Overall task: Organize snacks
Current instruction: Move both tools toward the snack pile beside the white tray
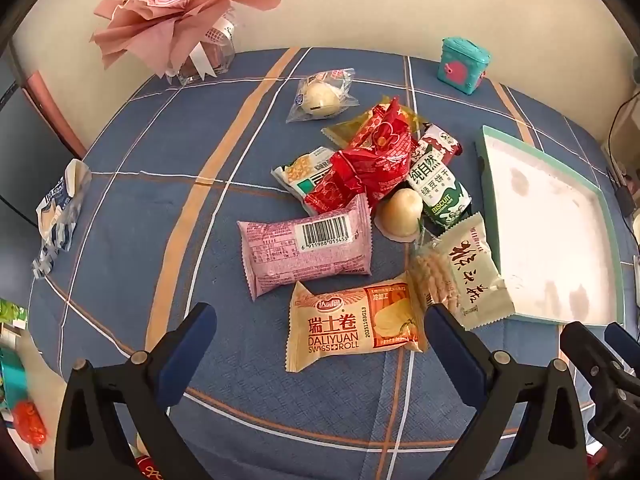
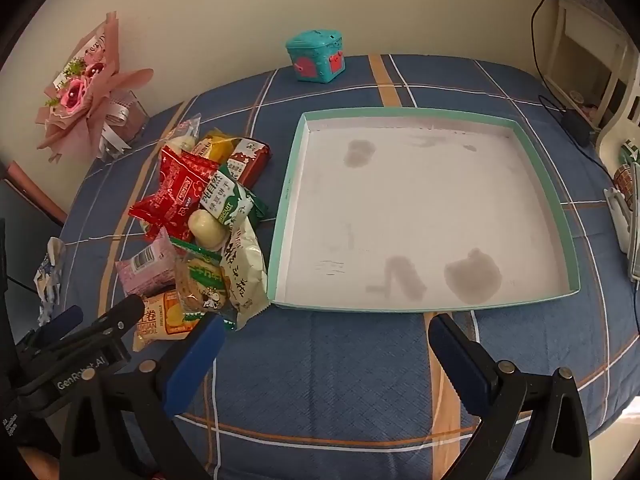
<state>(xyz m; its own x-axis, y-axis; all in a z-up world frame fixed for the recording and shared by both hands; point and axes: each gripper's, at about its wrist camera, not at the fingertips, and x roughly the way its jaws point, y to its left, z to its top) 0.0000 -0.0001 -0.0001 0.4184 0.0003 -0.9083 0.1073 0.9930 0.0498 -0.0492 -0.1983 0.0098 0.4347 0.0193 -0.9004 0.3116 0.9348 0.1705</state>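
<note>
on the bench the snack pile lies unsorted beside the empty tray; both grippers' jaws gape, holding nothing.

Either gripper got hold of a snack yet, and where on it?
Nothing is held. The left gripper stands open above the Swiss roll packet, not touching it; the right gripper is open over bare tablecloth before the tray.

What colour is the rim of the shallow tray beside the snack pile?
The tray has a mint-green rim and a white inside; the right wrist view shows it best.
</note>
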